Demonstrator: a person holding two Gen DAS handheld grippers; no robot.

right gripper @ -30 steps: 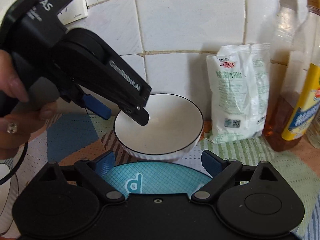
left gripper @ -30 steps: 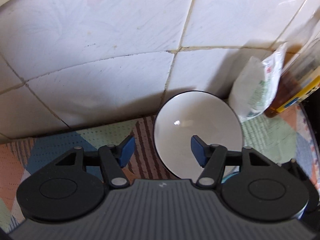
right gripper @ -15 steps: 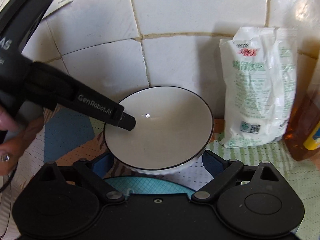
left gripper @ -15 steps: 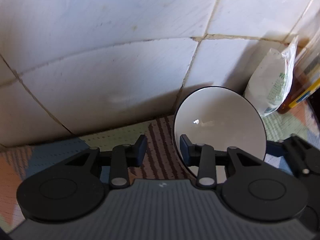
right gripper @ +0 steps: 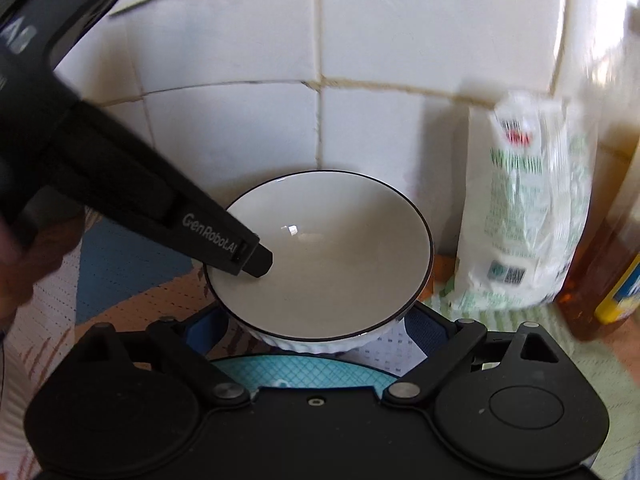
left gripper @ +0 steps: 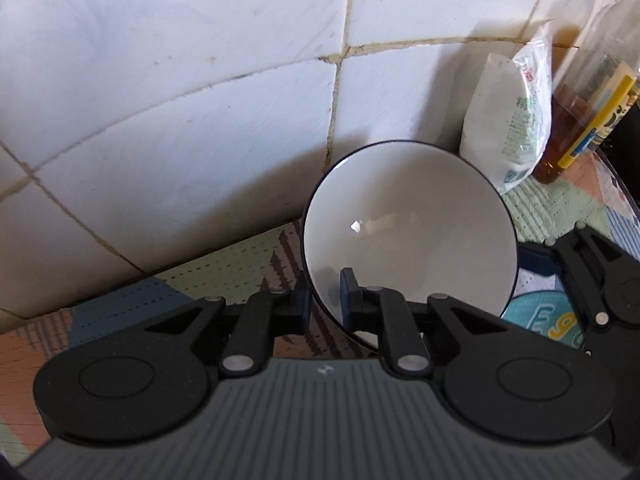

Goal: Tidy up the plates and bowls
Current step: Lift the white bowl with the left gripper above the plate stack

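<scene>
While the left gripper [left gripper: 325, 302] clamps the black-rimmed white ceramic bowl [left gripper: 412, 236] beside the white tiled wall [left gripper: 200, 100], the right gripper [right gripper: 316, 320] gapes over the patterned mat [left gripper: 224, 276].

A white printed bag [right gripper: 524, 216] leans on the tiled wall [left gripper: 200, 80]; an amber bottle [right gripper: 604, 264] stands just beside it.

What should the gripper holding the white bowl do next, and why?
Probably lift the bowl a little, slowly. The left gripper has its jaws pinched on the rim, one inside and one outside. The right gripper sits open below the bowl, holding nothing, and the white bag stands close beside it.
</scene>
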